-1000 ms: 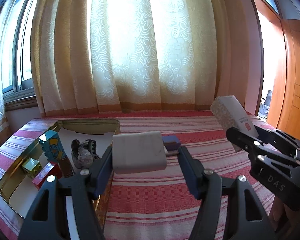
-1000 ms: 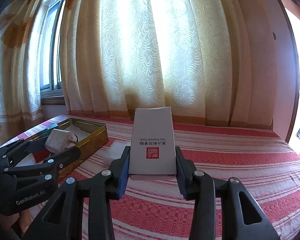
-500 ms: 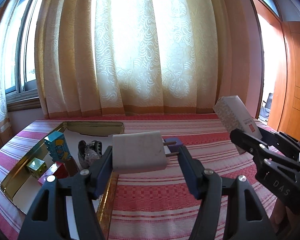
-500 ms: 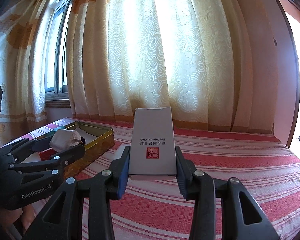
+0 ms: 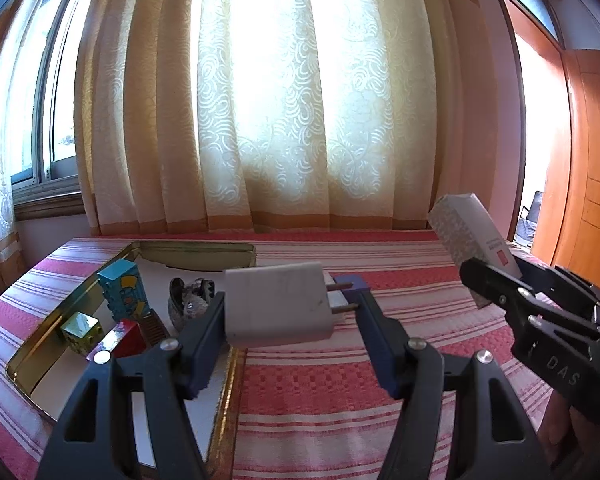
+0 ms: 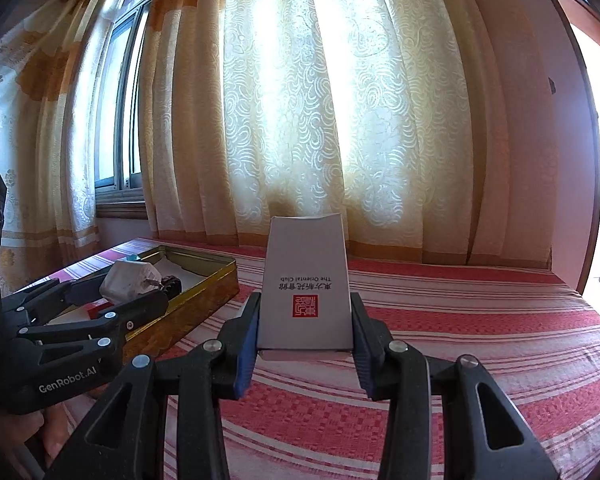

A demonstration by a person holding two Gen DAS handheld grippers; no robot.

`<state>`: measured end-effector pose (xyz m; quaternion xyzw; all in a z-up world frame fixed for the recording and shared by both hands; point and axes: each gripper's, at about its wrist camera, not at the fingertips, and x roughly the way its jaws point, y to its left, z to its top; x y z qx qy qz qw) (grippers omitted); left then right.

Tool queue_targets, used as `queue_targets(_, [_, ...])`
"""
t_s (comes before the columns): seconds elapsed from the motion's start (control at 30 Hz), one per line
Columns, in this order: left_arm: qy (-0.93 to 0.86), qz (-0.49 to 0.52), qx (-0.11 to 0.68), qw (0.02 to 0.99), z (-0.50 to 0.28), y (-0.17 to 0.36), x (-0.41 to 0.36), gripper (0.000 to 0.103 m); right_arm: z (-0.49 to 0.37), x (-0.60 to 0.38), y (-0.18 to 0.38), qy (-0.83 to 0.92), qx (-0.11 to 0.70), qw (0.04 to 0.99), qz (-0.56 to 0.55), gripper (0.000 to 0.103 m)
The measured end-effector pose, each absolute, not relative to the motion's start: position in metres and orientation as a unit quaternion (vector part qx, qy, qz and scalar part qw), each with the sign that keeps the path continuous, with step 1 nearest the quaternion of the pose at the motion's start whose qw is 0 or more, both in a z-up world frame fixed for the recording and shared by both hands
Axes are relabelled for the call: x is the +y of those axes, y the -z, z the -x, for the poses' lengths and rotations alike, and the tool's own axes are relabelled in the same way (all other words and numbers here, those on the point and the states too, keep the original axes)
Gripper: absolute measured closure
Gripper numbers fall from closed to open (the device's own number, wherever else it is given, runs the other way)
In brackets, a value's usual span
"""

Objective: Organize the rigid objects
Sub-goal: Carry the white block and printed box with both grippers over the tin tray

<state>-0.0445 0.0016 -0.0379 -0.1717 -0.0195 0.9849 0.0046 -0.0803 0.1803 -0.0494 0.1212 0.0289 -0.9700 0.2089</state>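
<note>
Bedspread [image 5: 380, 400] in red and white stripes fills the ground under both my grippers, with pale curtains [image 5: 300, 100] lit from behind at its far edge. Next in size is the gold tin [image 5: 204, 249], lying open on my left side of the bed; a blue carton [image 5: 123, 294], a green cube [image 5: 79, 330], a red block [image 5: 121, 340] and a dark shiny shoe-like piece [image 5: 188, 300] sit inside it.

My right gripper [image 6: 305, 332] is clamped on a tall white box [image 6: 305, 280] with a red seal, holding it upright above the bedspread, well apart from the tin. My left gripper [image 5: 292, 312] holds a white charger [image 5: 276, 304] sideways, one pad on its flat back and the other at the tips of its two prongs, over the tin's near right rim. A small purple block [image 5: 352, 283] lies on the bedspread just behind it.

Over the last second the view has tipped up a little: more curtain shows and the tin sits lower in the frame than it did. Neither grip has altered, and both items hang at about the same spots. I judge both are mid-carry, with the charger nearly placed and the box needing a longer move across to the tin.
</note>
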Motion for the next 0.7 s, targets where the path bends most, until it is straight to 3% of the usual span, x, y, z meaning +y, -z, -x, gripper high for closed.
queue_targets(0.7, [-0.987,0.159,-0.033,0.001,0.031,0.037,-0.020,0.039,0.060,0.145,0.048,0.961,0.037,0.246,-0.119,0.060])
